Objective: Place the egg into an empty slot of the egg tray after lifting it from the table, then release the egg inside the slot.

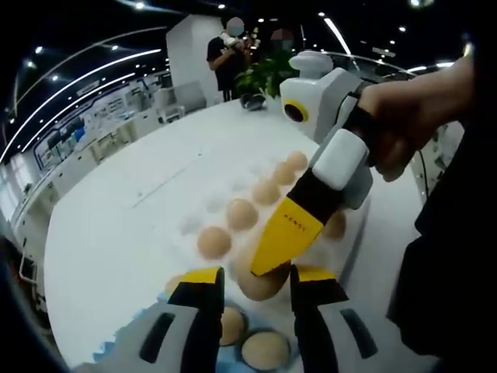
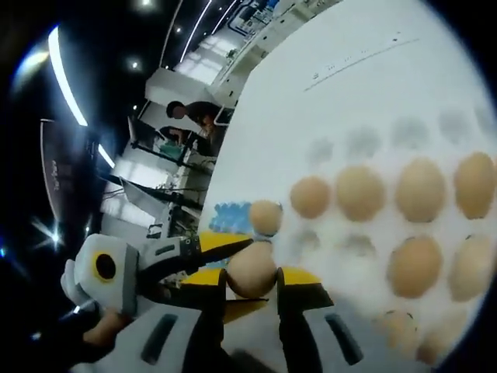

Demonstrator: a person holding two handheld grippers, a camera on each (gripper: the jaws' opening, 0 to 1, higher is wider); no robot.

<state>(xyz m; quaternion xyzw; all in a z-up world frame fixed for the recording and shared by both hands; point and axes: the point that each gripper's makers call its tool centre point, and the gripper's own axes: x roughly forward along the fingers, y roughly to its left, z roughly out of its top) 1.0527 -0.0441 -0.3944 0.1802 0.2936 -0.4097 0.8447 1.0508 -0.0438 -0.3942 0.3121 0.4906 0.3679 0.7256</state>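
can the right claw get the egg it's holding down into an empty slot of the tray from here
Probably yes. The right claw is shut on the egg at the edge of the egg tray, and empty slots lie open beyond the filled row. The left claw sits close beside the egg, though.

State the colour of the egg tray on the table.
White, like the table. The egg tray shows best in the right gripper view.

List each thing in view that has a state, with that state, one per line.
right gripper: shut on an egg, held above the tray's near edge
held egg: gripped, not yet in a slot
left gripper: open, holding nothing
egg tray: white, partly filled, several slots empty
eggs in tray: seated in slots
blue holder: holds eggs, below the left gripper
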